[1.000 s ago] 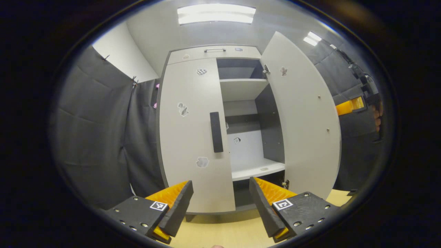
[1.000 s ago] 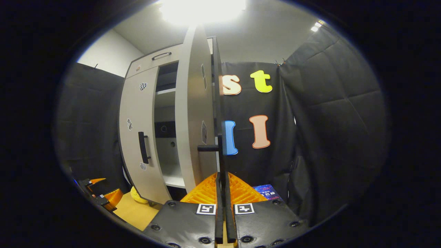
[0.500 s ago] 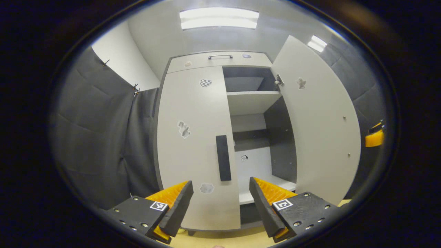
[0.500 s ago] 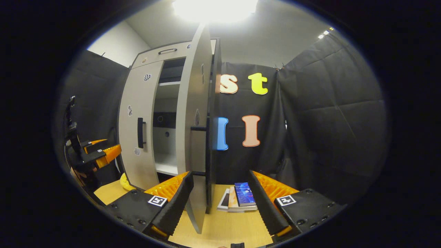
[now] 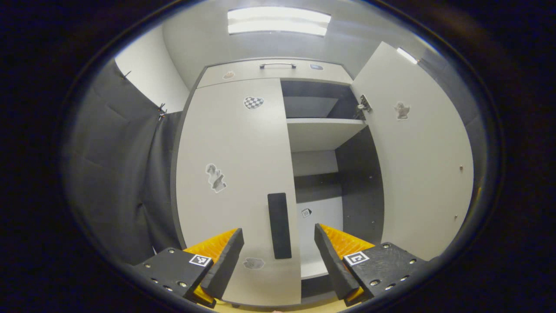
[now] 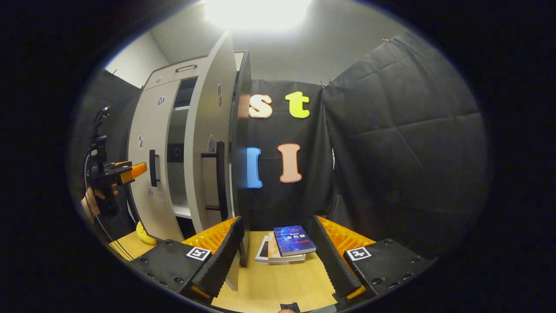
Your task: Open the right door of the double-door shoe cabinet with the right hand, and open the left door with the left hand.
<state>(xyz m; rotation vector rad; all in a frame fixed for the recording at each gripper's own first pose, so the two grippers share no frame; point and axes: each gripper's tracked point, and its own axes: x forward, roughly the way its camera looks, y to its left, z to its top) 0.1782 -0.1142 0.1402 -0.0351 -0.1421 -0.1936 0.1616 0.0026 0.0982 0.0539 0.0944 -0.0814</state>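
The grey shoe cabinet (image 5: 269, 71) fills the left gripper view. Its left door (image 5: 230, 174) is closed, with a black vertical handle (image 5: 279, 225). My left gripper (image 5: 278, 250) is open, the handle standing between its fingers a little ahead. The right door (image 5: 419, 152) is swung wide open, showing shelves (image 5: 321, 130) inside. In the right gripper view, the open right door (image 6: 210, 143) is edge-on with its black handle (image 6: 220, 178). My right gripper (image 6: 276, 248) is open and off that handle. The left gripper (image 6: 119, 170), held by a hand (image 6: 89, 202), is at far left before the left door.
A stack of books (image 6: 284, 248) lies on the wooden floor (image 6: 269, 282) just ahead of the right gripper. A yellow object (image 6: 145, 234) sits on the floor by the cabinet's foot. Black cloth walls (image 6: 391, 152) close in on the right and left (image 5: 121, 174).
The left gripper moved closer to the left door, its handle now between the fingers. The right gripper let go of the right door's handle, opened and drew back to the right.
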